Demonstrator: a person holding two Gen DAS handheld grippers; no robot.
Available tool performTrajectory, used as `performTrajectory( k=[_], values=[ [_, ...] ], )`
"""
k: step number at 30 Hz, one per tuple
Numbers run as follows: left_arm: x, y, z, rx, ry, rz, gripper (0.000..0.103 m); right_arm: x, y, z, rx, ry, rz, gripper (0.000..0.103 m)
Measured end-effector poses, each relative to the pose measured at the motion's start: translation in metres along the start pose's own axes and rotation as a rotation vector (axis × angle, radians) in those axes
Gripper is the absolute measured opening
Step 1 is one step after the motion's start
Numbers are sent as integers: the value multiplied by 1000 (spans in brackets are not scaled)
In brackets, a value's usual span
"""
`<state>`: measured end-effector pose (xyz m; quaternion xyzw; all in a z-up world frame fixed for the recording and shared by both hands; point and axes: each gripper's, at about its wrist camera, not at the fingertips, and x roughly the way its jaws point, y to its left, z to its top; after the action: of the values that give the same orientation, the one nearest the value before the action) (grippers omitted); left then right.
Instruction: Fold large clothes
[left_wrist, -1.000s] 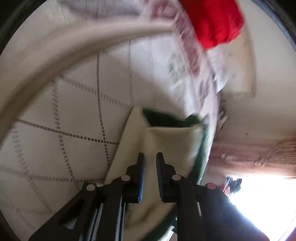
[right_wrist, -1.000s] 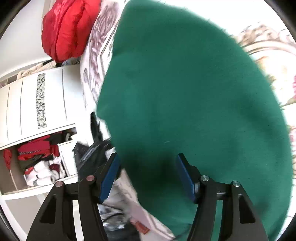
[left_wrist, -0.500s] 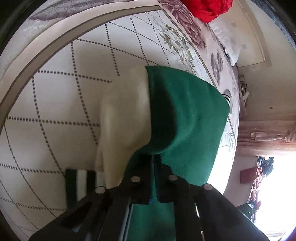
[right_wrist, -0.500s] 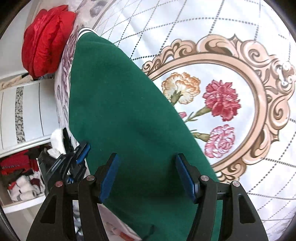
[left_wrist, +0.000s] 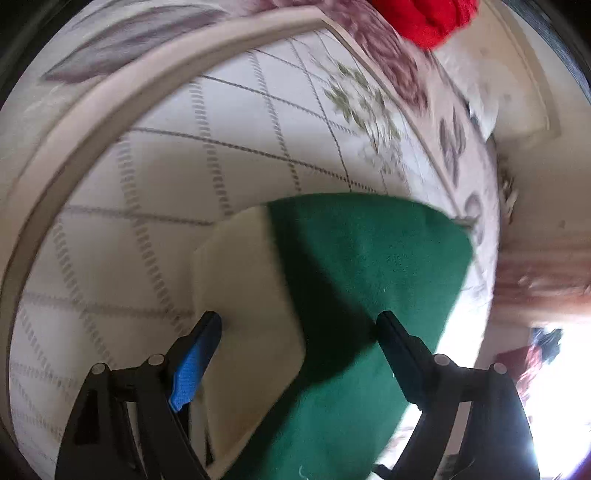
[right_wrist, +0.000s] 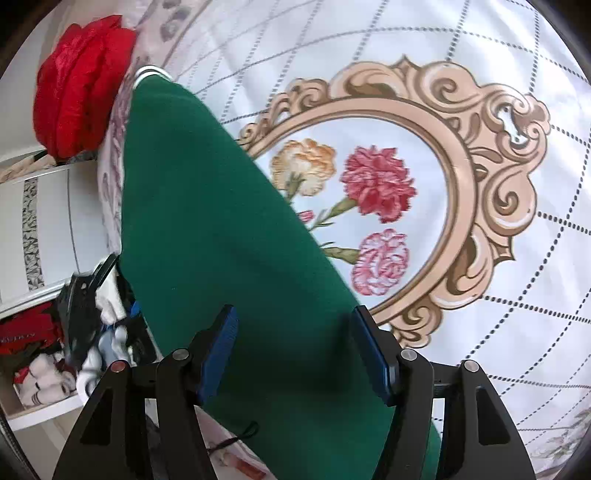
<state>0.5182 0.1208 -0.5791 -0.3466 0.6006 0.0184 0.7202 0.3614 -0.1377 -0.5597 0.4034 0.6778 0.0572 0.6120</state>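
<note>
Two hand-held grippers over green garment (right_wrist: 221, 229), no legible writing: left (left_wrist: 299, 325) opening wide, right (right_wrist: 293, 321) parted, neither gripping.

Honestly there's nothing readable here, no words, brand names or numbers in either view. The only maybe is some pale lettering on a red item (right_wrist: 26, 338) on the shelf at the left edge of the right wrist view, but it's way too small and blurry to make out. The bedspread (right_wrist: 517, 240) only has printed flowers and scrollwork, no text.
</note>
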Motion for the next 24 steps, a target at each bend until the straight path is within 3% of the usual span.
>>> performTrajectory(
  k=[2, 3, 4, 8, 9, 13, 16, 21, 24],
  values=[
    [-2, -15, 2, 83, -87, 51, 83, 2, -1, 2, -3, 0, -19, 66],
    [-8, -21, 4, 114, -127, 15, 52, 4, -1, 2, -11, 0, -30, 66],
    [-14, -24, 5, 124, -130, -10, 5, 6, 0, 3, -16, 0, -41, 66],
    [-46, -19, 12, 95, -162, -343, 6, 14, -1, 4, -10, 17, -42, 66],
    [-48, -12, 15, 75, -165, -390, 6, 16, 0, 5, -10, 18, -43, 66],
    [-20, 39, 39, -49, -111, -258, 6, 22, 0, 6, -9, 30, -48, 66],
    [-2, 60, 43, -129, -37, -292, 16, 18, -9, 6, -15, 38, -52, 66],
    [-44, 53, 29, -196, -77, -318, 26, 9, -13, 12, -17, 35, -46, 66],
    [-84, 28, 5, -89, -165, -261, 52, -1, -16, 14, -16, 37, -37, 66]
  ],
)
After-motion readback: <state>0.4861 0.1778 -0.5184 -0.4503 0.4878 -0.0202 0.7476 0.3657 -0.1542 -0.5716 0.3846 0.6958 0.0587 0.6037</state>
